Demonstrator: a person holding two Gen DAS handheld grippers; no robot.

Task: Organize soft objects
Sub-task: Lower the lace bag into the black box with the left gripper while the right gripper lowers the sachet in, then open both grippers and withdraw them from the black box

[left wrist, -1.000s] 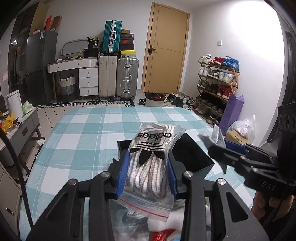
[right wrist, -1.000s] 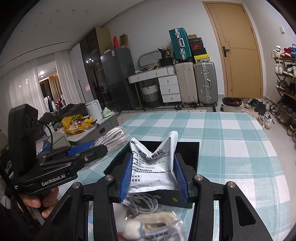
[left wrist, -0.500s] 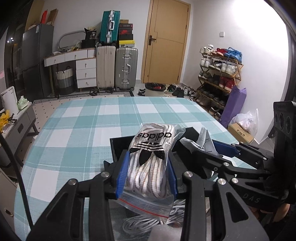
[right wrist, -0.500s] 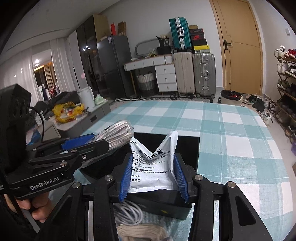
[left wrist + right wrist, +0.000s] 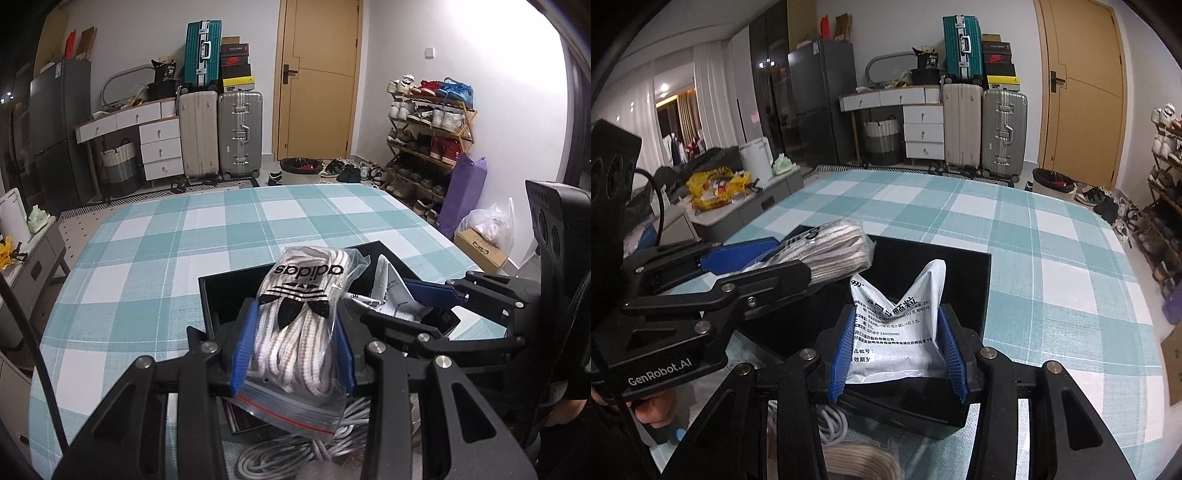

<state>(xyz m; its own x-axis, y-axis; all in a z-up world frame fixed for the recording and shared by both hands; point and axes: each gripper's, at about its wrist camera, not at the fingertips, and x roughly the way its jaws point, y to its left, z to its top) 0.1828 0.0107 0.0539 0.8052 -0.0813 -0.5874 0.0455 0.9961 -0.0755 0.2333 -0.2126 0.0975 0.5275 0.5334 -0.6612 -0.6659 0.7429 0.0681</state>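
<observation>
My left gripper [image 5: 293, 325] is shut on a clear zip bag of white and grey adidas shoelaces [image 5: 301, 295], held over the left part of an open black box [image 5: 221, 291]. My right gripper [image 5: 897, 336] is shut on a white printed sachet [image 5: 897, 321], held over the near side of the same black box [image 5: 971, 266]. In the right wrist view the left gripper [image 5: 753, 258] and its lace bag [image 5: 831, 247] reach in from the left. In the left wrist view the right gripper [image 5: 424, 299] and the sachet [image 5: 388, 291] come in from the right.
The box stands on a table with a teal and white checked cloth [image 5: 166, 240]. A grey coiled cable [image 5: 332, 446] and a beige lace bundle [image 5: 860, 461] lie near the table's front edge. Suitcases [image 5: 221, 133], a door and a shoe rack [image 5: 424, 140] are beyond.
Both grippers have moved forward and down over the black box and come closer together. Each still grips its packet.
</observation>
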